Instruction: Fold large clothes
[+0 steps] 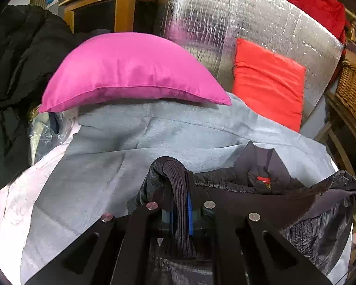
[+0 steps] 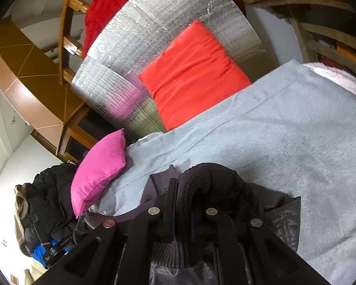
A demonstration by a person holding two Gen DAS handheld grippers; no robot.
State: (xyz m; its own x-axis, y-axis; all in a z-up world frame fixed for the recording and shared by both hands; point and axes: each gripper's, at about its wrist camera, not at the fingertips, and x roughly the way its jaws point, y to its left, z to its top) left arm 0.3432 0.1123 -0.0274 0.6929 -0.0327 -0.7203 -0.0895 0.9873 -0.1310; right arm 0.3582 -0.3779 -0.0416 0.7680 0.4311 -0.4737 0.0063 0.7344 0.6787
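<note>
A dark grey-black jacket (image 1: 261, 190) with a ribbed knit hem hangs between my two grippers above a pale blue blanket (image 1: 106, 166) on a bed. My left gripper (image 1: 180, 204) is shut on a fold of the ribbed hem (image 1: 178, 185); the jacket's body stretches off to the right, with a small red label inside. In the right wrist view my right gripper (image 2: 182, 204) is shut on another ribbed fold (image 2: 197, 180) of the same jacket (image 2: 273, 213), held over the blanket (image 2: 284, 130).
A pink pillow (image 1: 130, 71) (image 2: 99, 171) and a red cushion (image 1: 268, 83) (image 2: 192, 71) lie at the bed's head against a silver foil sheet (image 1: 225, 19). Dark clothes (image 1: 16, 71) pile at the left. A wicker basket (image 1: 351, 90) stands at the right.
</note>
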